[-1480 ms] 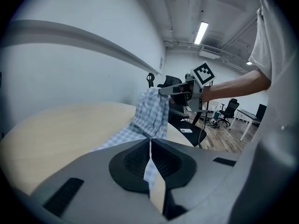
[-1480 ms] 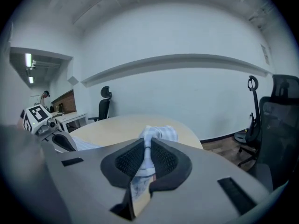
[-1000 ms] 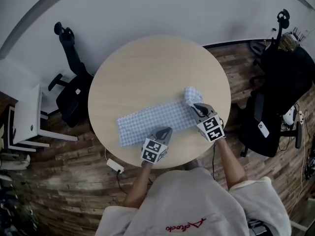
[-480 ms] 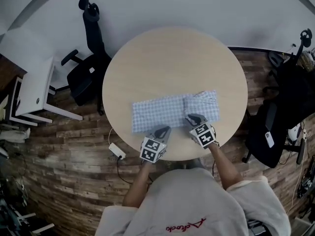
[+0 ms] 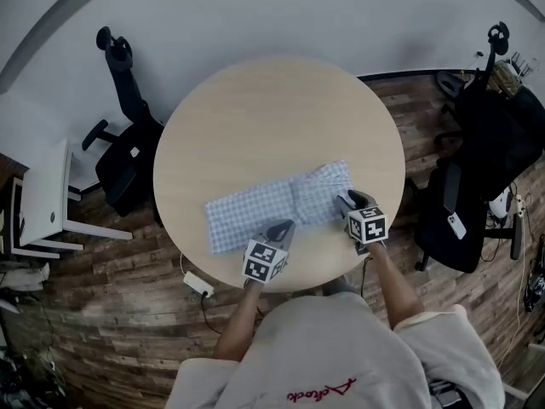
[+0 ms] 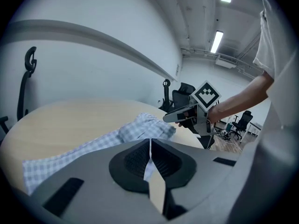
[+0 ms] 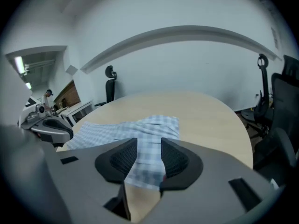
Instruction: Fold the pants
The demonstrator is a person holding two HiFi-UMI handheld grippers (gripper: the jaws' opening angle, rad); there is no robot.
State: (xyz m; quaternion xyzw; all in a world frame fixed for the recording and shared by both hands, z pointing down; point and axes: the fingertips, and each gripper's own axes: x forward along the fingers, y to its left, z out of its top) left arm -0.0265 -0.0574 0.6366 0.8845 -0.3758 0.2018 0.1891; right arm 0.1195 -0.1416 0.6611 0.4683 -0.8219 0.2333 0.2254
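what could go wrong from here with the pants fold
1. The right hand-held gripper has just been opening its jaws, with the pants between them but unpressed; the rumpled folded end may settle crooked.
2. The left hand-held gripper is shut on the pants' near edge, close to the table rim; a tug could drag the cloth off.

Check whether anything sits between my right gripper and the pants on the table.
Nothing visible does. The right gripper has just been opening its jaws; they stand apart, with one end of the pants lying between them on the table.
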